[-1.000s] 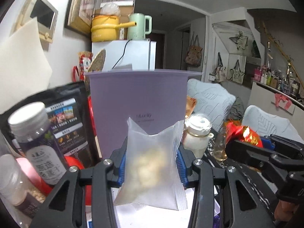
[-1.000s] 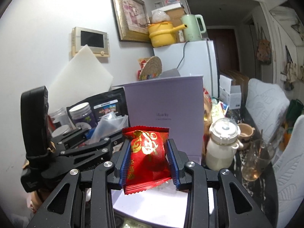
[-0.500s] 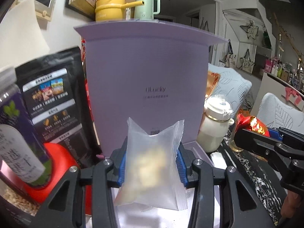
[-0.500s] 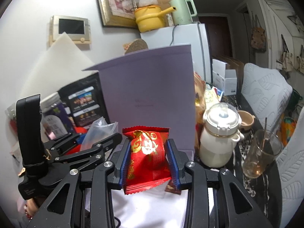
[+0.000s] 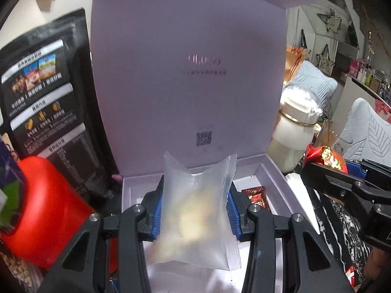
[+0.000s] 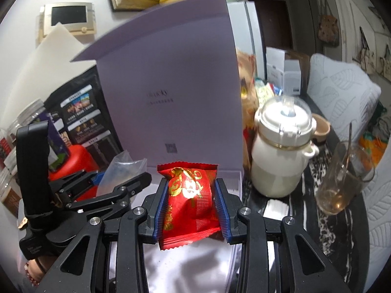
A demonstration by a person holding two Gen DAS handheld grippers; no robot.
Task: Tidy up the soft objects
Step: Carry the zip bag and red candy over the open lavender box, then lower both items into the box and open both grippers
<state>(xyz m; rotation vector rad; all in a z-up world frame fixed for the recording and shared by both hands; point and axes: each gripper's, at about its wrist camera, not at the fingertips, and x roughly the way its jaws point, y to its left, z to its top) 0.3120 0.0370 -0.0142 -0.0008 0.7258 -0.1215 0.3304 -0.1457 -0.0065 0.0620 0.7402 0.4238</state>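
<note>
My left gripper (image 5: pixel 194 207) is shut on a clear snack packet (image 5: pixel 195 219) with pale contents and holds it over the open lilac box (image 5: pixel 266 168). The box lid (image 5: pixel 188 68) stands upright behind it. A small red wrapper (image 5: pixel 255 195) lies inside the box at the right. My right gripper (image 6: pixel 191 207) is shut on a red and gold snack packet (image 6: pixel 190 195), also over the box (image 6: pixel 238 178). The left gripper (image 6: pixel 102 195) and its clear packet (image 6: pixel 122 168) show in the right wrist view, and the red packet (image 5: pixel 327 157) shows at the right of the left wrist view.
A black pouch (image 5: pixel 46 102) and a red lid (image 5: pixel 46 207) stand left of the box. A white jar (image 6: pixel 283 151), a glass with a spoon (image 6: pixel 342 178) and a small bowl (image 6: pixel 321 127) stand to its right on the dark patterned table (image 6: pixel 315 222).
Both grippers have moved forward and down toward the box with their packets held. The box inside and the small red wrapper have come into view.
</note>
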